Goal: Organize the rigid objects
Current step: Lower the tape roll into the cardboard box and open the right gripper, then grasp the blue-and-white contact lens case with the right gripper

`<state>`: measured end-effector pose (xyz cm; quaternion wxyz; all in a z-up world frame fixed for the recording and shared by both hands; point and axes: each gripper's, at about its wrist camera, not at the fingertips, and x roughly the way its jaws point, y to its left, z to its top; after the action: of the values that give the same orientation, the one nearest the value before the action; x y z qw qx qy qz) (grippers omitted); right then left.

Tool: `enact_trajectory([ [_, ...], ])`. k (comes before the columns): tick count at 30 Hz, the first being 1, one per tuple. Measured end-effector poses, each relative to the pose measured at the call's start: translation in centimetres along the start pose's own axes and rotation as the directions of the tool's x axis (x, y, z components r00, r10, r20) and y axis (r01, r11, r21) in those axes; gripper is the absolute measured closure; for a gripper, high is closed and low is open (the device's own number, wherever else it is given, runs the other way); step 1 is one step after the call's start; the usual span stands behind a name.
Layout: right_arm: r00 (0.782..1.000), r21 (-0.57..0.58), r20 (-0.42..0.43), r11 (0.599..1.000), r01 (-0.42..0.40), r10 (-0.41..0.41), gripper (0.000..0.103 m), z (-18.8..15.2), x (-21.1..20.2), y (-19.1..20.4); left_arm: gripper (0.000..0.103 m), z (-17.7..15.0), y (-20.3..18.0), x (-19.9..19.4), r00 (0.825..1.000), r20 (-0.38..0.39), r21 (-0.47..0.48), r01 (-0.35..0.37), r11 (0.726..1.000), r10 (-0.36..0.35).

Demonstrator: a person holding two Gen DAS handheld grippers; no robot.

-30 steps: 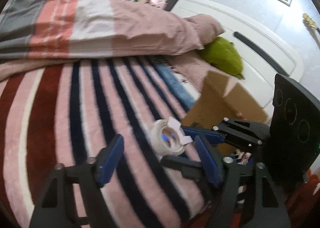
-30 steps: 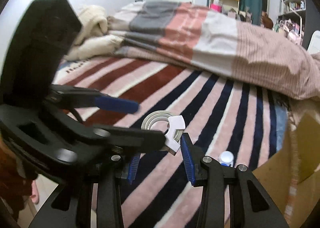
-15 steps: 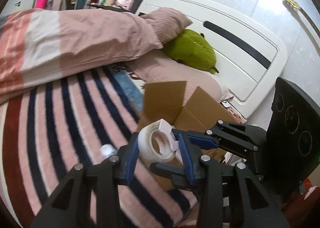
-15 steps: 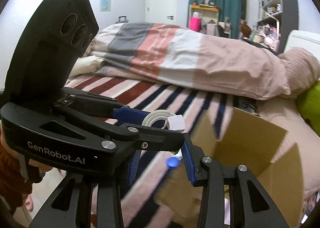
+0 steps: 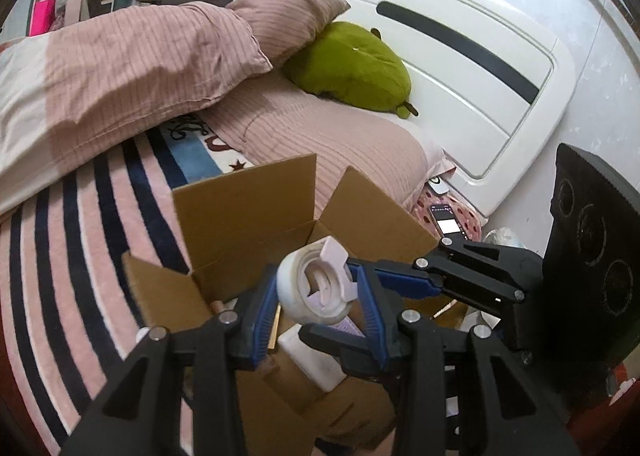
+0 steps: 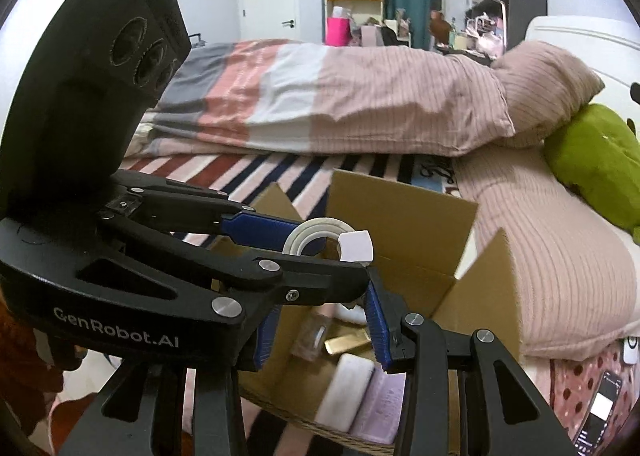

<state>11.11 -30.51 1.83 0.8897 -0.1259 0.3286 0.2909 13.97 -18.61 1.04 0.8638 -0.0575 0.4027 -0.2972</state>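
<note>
My left gripper [image 5: 316, 306] is shut on a white roll of tape [image 5: 314, 290] and holds it above the open cardboard box [image 5: 248, 212] on the striped bed. In the right wrist view the tape roll [image 6: 320, 238] sits between the left gripper's blue pads. My right gripper [image 6: 320, 324] is open and empty, over the box [image 6: 400, 216], close beside the left one. Inside the box lie a white case [image 6: 346, 392], a pale purple item [image 6: 380, 404], a gold bar [image 6: 346, 342] and a clear bottle [image 6: 310, 332].
A striped blanket [image 5: 80, 256] covers the bed. A pink duvet [image 5: 120, 68], pillows and a green plush [image 5: 352, 68] lie behind the box. A white headboard [image 5: 480, 68] is at right. A phone [image 5: 446, 222] lies by the bed's edge.
My left gripper shut on the tape roll, lifted it off the blanket and carried it right, over the box. My right gripper moved along beside it, still open.
</note>
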Motion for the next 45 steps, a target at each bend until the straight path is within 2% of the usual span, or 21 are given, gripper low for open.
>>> enact_trajectory([
  [3,1.0,0.012,-0.018,1.0,0.018,-0.018,0.068,-0.1,0.2,-0.6,0.063,0.3,-0.4,0.7,1.0,-0.013,0.009,-0.01,1.0,0.01],
  [4,0.999,0.025,-0.033,1.0,0.018,-0.017,0.066,-0.1,0.4,-0.9,0.053,0.4,-0.5,0.8,1.0,-0.018,0.014,-0.014,1.0,0.014],
  [5,0.999,0.031,-0.039,0.999,0.014,-0.012,0.06,-0.2,0.3,-1.0,0.04,0.4,-0.6,0.7,1.0,-0.016,0.021,-0.018,1.0,0.018],
  [6,0.999,0.039,-0.04,0.999,0.009,-0.008,0.055,-0.2,0.3,-1.3,0.034,0.4,-0.7,0.5,1.0,-0.006,0.026,-0.026,0.999,0.026],
  [7,0.999,0.04,-0.036,0.999,0.014,-0.013,0.046,-0.3,0.1,-1.2,0.028,0.4,-0.7,0.2,0.999,0.006,0.031,-0.036,0.999,0.036],
  [8,0.999,0.039,-0.03,0.999,0.023,-0.022,0.042,-0.4,-0.1,-1.2,0.025,0.5,-0.7,-0.2,0.999,0.017,0.035,-0.048,0.998,0.047],
  [10,0.999,0.03,-0.023,0.999,0.032,-0.031,0.042,-0.4,-0.2,-1.1,0.023,0.5,-0.5,-0.9,0.998,0.031,0.038,-0.059,0.998,0.058],
  [23,0.999,-0.021,-0.007,0.999,0.032,-0.032,0.042,0.5,-1.1,1.7,0.021,-1.2,1.8,-6.6,0.985,0.112,0.009,-0.135,0.991,0.133],
  [30,0.999,-0.104,0.025,0.994,0.031,-0.029,0.042,2.1,-1.8,6.2,0.021,-3.4,4.9,-11.2,0.969,0.164,-0.036,-0.179,0.983,0.182],
  [32,0.999,-0.14,0.044,0.99,0.025,-0.019,0.042,2.5,-1.8,8.0,0.021,-4.3,5.9,-12.6,0.96,0.183,-0.056,-0.207,0.977,0.214],
  [39,0.994,-0.215,0.005,0.971,-0.106,0.109,0.042,2.6,0.8,14.8,0.021,-9.1,10.6,-16.6,0.924,0.22,-0.153,-0.285,0.946,0.314],
  [45,0.978,-0.231,-0.076,0.951,-0.207,0.195,0.042,1.0,5.4,18.8,0.021,-13.4,14.3,-17.2,0.9,0.194,-0.219,-0.347,0.912,0.389],
])
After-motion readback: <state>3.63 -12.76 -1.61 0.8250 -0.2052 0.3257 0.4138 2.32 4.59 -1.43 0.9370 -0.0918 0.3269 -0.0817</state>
